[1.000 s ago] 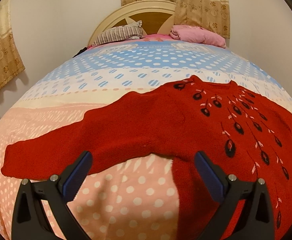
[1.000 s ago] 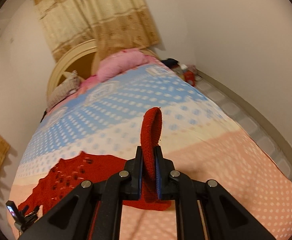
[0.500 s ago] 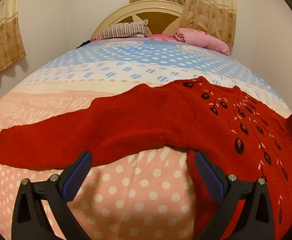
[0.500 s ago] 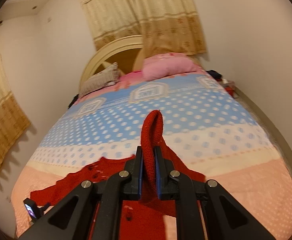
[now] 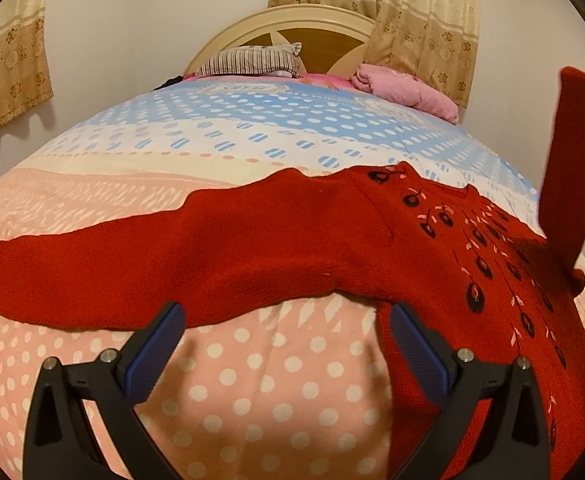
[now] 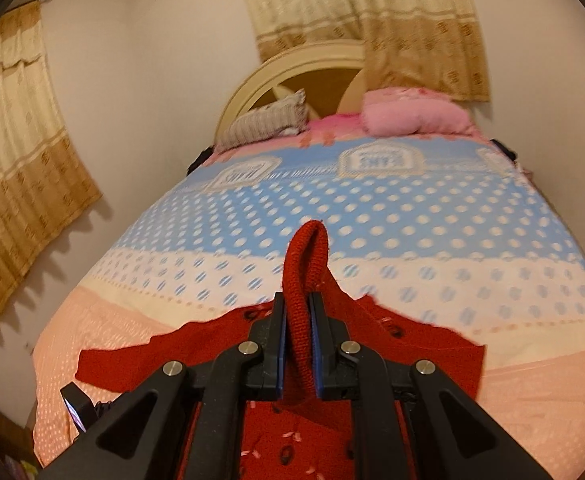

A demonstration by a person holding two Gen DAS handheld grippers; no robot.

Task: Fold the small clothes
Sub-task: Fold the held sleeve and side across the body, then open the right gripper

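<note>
Two grippers: each is seen from its own wrist camera, above a bed.
Left gripper point(image 5: 282, 344): jaws spread wide with nothing between them; it hovers over the pink dotted bedspread point(image 5: 252, 380), just short of the sweater's near edge.
Right gripper point(image 6: 297, 340): jaws pressed together, pinching a fold of the right sleeve point(image 6: 306, 264), which stands up in a loop above the pads.
Red sweater point(image 5: 292, 248): lies flat across the bedspread, patterned front up; the left sleeve point(image 5: 72, 284) stretches out flat, while the right sleeve is lifted over the body.
Striped pillow point(image 5: 252, 60): at the headboard.
Pink bundle point(image 5: 404, 88): beside the pillow.
Curtains point(image 5: 420, 20): behind the headboard.
</note>
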